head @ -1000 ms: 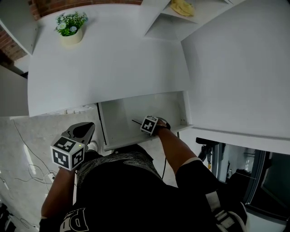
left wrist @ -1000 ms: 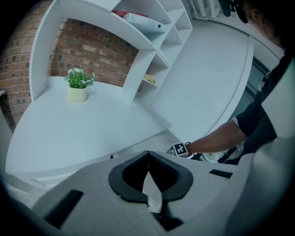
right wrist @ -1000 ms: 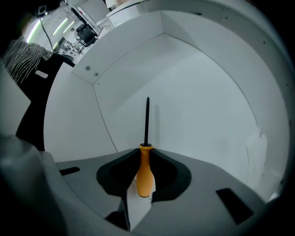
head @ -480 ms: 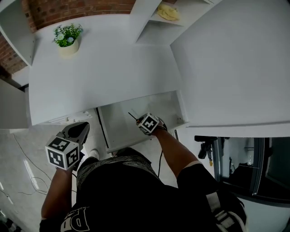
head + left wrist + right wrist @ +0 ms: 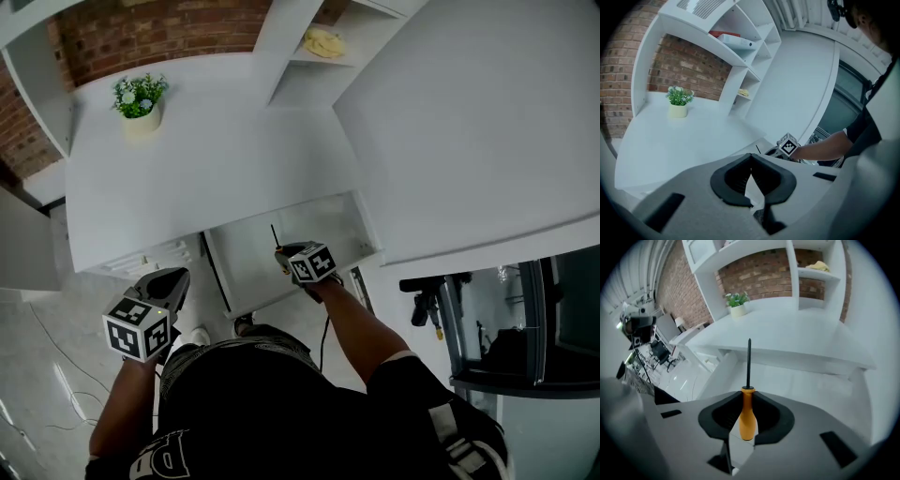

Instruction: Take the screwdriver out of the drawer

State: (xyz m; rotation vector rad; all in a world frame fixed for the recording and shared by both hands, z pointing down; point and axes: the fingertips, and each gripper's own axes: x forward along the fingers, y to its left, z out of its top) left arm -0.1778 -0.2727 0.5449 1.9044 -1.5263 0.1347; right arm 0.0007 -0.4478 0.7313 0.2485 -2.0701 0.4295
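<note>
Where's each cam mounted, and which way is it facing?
Head view: on the head, steeply down at desk and open drawer; torso, arms, left gripper, right gripper show.
Left gripper view: on that gripper, across desk toward shelves; shut empty jaws show.
Right gripper view: on that gripper, over the drawer; jaws clamp screwdriver.
Shared: plant in all three.

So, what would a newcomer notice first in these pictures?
The orange-handled screwdriver, gripped by the right claw with its black shaft pointing ahead over the open white drawer. Next, the small potted plant at the far left of the white desk, before a brick wall.
</note>
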